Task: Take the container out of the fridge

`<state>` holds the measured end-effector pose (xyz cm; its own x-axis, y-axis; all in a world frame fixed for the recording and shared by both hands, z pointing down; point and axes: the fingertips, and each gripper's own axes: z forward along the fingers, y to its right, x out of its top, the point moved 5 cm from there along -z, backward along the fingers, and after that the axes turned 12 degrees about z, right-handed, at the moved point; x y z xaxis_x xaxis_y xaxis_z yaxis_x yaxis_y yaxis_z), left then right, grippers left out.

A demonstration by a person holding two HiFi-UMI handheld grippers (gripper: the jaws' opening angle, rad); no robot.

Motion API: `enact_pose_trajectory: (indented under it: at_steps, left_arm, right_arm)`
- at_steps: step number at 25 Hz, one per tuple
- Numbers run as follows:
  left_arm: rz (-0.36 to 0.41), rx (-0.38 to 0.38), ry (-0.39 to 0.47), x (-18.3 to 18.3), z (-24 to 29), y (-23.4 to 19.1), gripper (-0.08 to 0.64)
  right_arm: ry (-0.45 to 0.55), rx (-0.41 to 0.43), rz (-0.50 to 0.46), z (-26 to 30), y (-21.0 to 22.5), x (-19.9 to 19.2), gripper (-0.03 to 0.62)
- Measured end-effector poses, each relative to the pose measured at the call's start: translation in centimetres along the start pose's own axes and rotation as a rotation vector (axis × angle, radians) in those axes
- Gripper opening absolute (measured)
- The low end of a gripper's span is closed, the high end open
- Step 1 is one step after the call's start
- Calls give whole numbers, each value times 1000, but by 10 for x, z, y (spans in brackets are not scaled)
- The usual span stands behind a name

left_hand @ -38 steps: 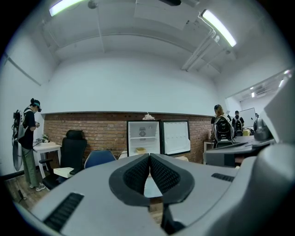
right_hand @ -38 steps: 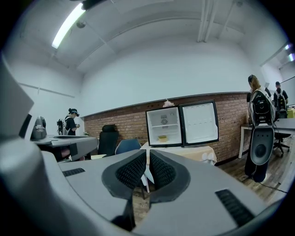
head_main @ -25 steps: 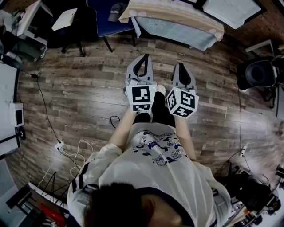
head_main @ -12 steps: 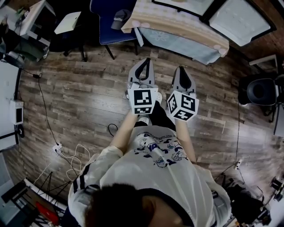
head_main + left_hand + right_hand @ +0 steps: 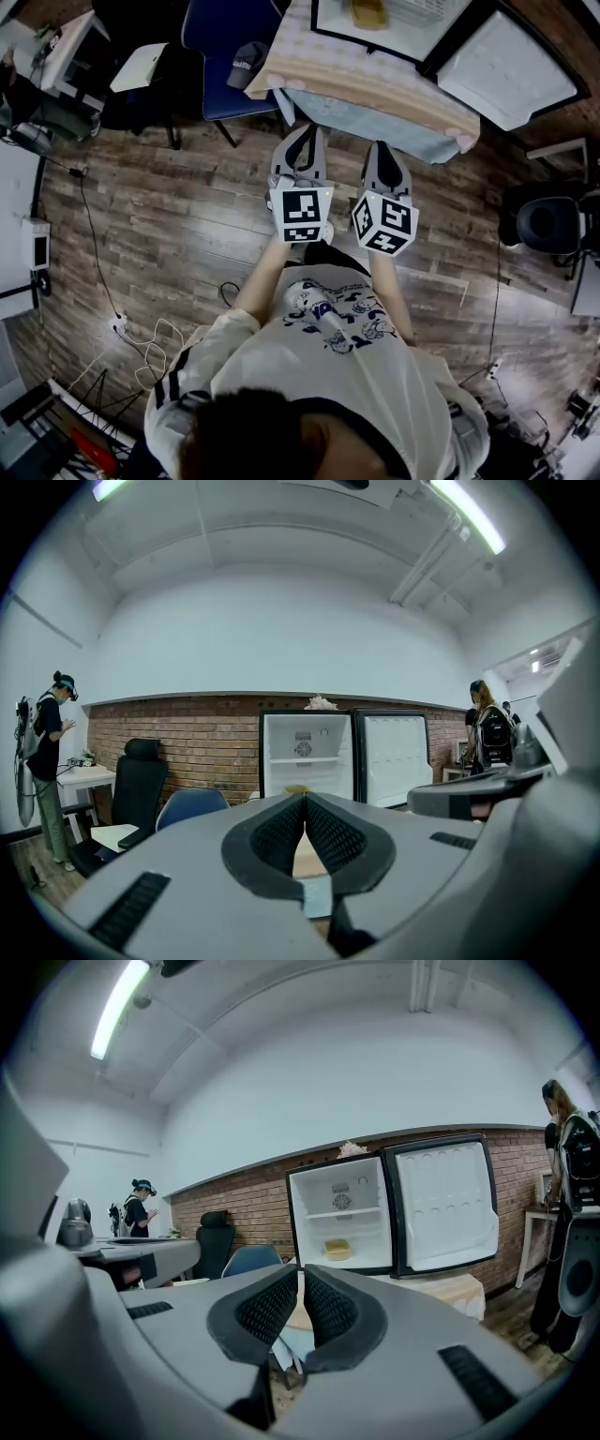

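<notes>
Container sits mid-floor of the open fridge, well ahead of left gripper and right gripper, both jaws together and empty, the right judged slightly nearer.

Head view was pretty dim and washed out, almost no colour. The wooden floor caught a soft sheen, with no hard shadows anywhere. Heavy fisheye too: the floorboards bent toward the corners, and the corners went dark.

Both gripper views were way brighter. A ceiling strip light blew out to pure white, and so did a second strip light in the right gripper view. The white wall looked evenly lit, and the open fridge glowed inside against the darker brick wall. A black vignette ringed both frames, and straight lines curved at the edges. Up close, the left gripper and right gripper looked soft, while the background was sharper.
</notes>
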<state>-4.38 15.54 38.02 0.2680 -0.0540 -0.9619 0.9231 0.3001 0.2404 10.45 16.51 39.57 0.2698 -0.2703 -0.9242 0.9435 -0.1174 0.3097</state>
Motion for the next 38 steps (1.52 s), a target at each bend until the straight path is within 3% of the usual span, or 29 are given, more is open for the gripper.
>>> enact_pose_trajectory:
  at_steps: [7,21,38]
  left_arm:
    - [-5,22,-1,10,60,4,18]
    - [-15,22,-41,9,136,-3,18]
    - [-9,-54,-38,14,283,-55,18]
  right_arm:
    - [-2,14,0,50,31,20,43]
    - [-15,-37,36,115,63,38,43]
    - [5,-113,65,256,74,76,43]
